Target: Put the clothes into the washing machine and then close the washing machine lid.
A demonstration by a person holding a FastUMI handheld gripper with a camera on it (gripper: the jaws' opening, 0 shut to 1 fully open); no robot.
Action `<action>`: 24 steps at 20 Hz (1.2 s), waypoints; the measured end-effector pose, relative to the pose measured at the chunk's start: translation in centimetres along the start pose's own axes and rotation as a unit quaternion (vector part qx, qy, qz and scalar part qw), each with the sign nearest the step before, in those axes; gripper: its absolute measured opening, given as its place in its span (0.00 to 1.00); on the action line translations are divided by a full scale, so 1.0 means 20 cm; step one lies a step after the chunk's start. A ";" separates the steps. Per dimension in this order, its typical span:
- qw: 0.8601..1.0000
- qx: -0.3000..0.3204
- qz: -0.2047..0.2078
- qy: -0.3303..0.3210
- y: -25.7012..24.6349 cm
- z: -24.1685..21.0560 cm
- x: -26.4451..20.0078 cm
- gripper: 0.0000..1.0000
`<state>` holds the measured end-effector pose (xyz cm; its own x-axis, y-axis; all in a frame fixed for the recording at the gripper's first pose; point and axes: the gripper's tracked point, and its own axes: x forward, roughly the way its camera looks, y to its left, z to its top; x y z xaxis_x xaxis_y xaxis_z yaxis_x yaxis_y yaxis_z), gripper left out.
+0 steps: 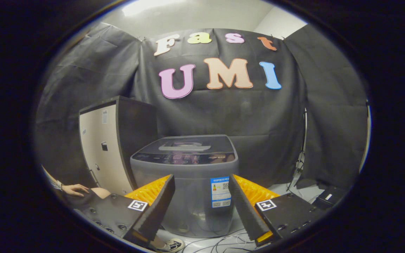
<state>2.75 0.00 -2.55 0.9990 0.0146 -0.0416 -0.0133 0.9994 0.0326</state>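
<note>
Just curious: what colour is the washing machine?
Grey, with a darker lid, clearest in the gripper view: washing machine beyond the open gripper.

Dimly lit from overhead; glare on washer lid (185, 144); strong fisheye bending at edges; fingers (158, 207) slightly soft.

One washer, one cabinet, one gripper, counted by kind.
One washing machine (185, 175) stands ahead of the fingers, with one lid (188, 144) lying flat on its top and one label sticker (220, 192) on its front; one tall cabinet (113, 144) stands beside it; one gripper (201, 203) shows two fingers (158, 205) set wide apart with nothing between them, and two square markers, one per finger (137, 205); one hand (76, 190) of a person; one shoe (172, 245); several loose cables (220, 242) on the floor, too tangled to count.
</note>
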 end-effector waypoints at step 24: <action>1.000 -0.014 0.002 -0.022 0.01 0.03 -0.10 0.96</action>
<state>0.70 0.20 -1.76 0.9998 0.0177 0.0016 -0.0177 0.9998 0.0056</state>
